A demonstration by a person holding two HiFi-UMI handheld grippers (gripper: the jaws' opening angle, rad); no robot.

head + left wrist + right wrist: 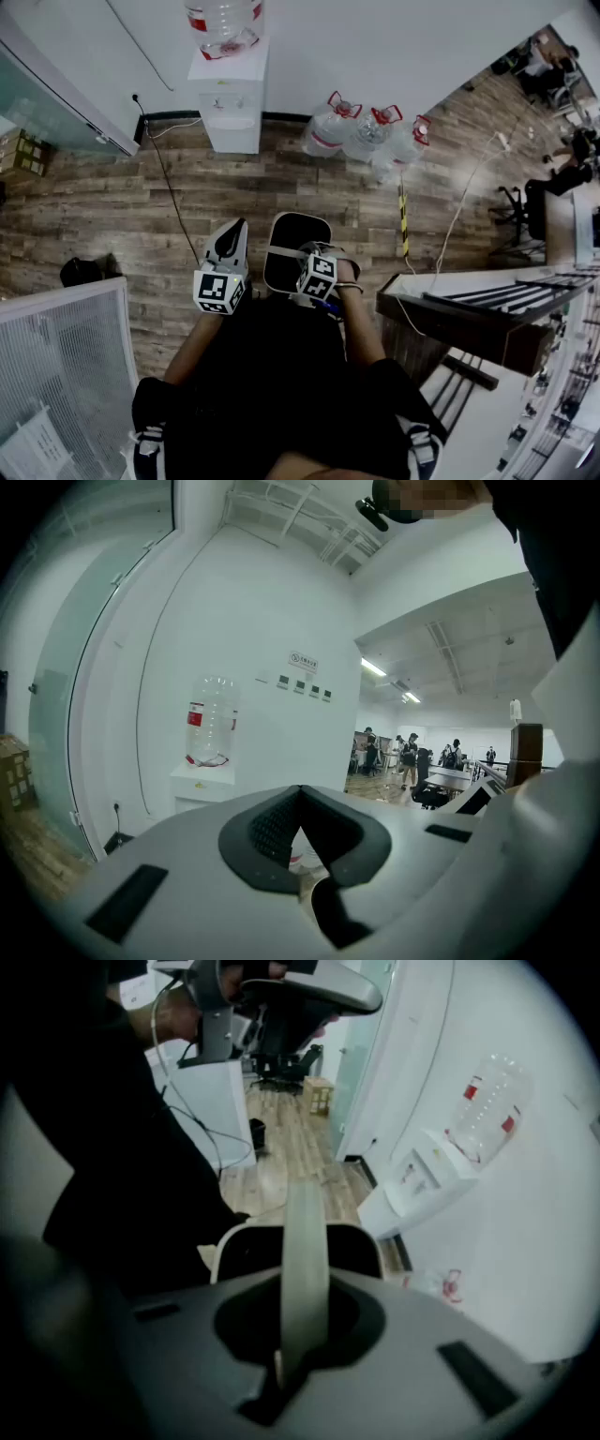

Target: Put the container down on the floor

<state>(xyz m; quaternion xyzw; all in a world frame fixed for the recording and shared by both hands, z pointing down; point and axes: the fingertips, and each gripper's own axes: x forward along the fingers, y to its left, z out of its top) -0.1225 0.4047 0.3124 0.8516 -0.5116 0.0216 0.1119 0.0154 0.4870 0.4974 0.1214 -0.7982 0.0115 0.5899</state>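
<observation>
White-rimmed container (292,239) hangs directly beneath the right gripper (302,1293), whose jaws pinch its pale upright handle (306,1232); wooden floor (187,197) lies farther beneath, and the left gripper (228,246), just beside it, is pressed together, empty.

Head view steeply down; both gripper views forward; water dispenser (232,89) common to all.
</observation>
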